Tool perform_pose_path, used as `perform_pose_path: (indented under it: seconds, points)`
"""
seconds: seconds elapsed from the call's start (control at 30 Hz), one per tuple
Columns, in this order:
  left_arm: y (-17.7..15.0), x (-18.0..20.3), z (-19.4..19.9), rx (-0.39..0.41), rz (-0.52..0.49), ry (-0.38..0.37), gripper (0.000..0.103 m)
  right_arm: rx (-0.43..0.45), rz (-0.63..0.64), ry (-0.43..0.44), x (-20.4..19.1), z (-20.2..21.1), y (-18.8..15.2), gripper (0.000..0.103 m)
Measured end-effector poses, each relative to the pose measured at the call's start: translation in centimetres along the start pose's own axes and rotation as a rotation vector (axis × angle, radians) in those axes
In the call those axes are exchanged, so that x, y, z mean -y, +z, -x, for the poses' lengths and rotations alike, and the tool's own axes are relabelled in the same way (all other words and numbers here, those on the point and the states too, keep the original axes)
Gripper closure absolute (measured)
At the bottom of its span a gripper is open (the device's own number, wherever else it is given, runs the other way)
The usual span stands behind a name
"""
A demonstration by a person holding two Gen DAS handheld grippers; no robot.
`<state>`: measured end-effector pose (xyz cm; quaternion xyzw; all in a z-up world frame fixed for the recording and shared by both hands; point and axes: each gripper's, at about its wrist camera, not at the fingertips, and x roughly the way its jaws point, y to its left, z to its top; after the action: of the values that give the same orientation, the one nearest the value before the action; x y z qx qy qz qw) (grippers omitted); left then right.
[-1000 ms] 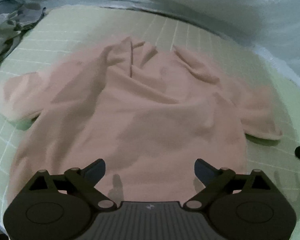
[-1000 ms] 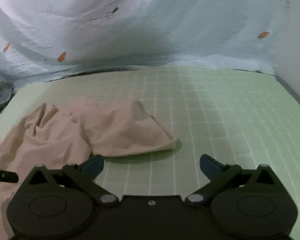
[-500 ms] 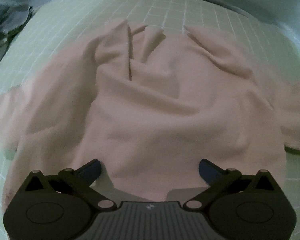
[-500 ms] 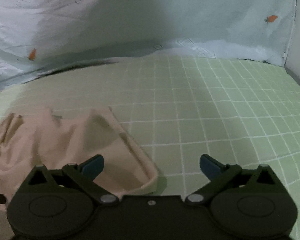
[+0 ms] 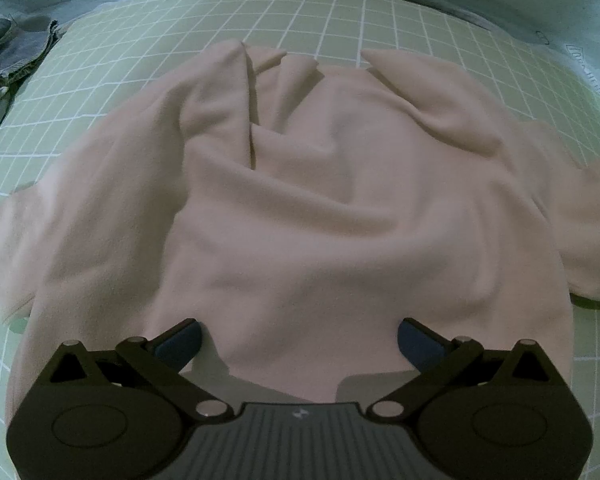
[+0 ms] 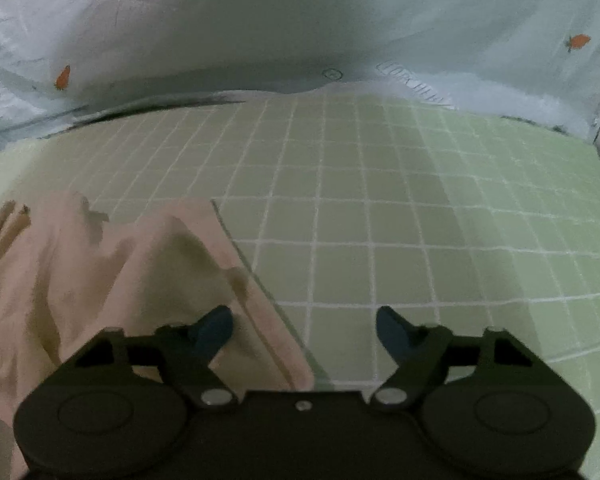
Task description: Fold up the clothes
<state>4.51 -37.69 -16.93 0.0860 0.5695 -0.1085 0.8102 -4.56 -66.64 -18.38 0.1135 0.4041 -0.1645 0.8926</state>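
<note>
Hovering with both grippers spread and empty: left gripper [image 5: 298, 334] over the near hem of the pink shirt [image 5: 320, 200], spread rumpled across the mat [image 5: 340, 12]; right gripper [image 6: 304, 326] straddles its sleeve [image 6: 204, 264]. I'd pinch hems squarely, catching both layers.

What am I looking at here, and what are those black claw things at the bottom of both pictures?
Each claw is a hand-held gripper that a person carries, one in each hand, with a wide-angle camera looking forward along its two blue-tipped fingers. One picture comes from the left gripper, the other from the right gripper. Both stand open and hold nothing.

On the surface lies a green mat with a white grid. A pink shirt is spread on it, wrinkled and not yet folded. The left gripper sits low over the shirt's near hem. The right gripper is at one sleeve, whose edge runs between its fingers. Behind the mat is a pale sheet printed with small carrots.
</note>
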Motion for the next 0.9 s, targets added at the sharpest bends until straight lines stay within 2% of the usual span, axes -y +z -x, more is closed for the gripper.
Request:
perform_pose_path:
  seconds: [0.13,0.43,0.73,0.9]
  points:
    - [0.1,0.0,0.0,-0.004,0.004,0.003,0.0,0.005,0.03,0.035,-0.7,-0.1,-0.1,0.044]
    - [0.6,0.4,-0.1,-0.017,0.013,0.008,0.0,0.01,-0.003,0.106,0.0,-0.5,0.2,0.057]
    - [0.8,0.1,-0.4,-0.023,0.017,0.009,0.0,0.012,-0.004,0.108,0.2,-1.2,1.0,0.076]
    - [0.9,0.1,-0.4,-0.022,0.022,0.011,0.0,0.006,0.066,0.133,-1.0,-1.4,1.0,0.085]
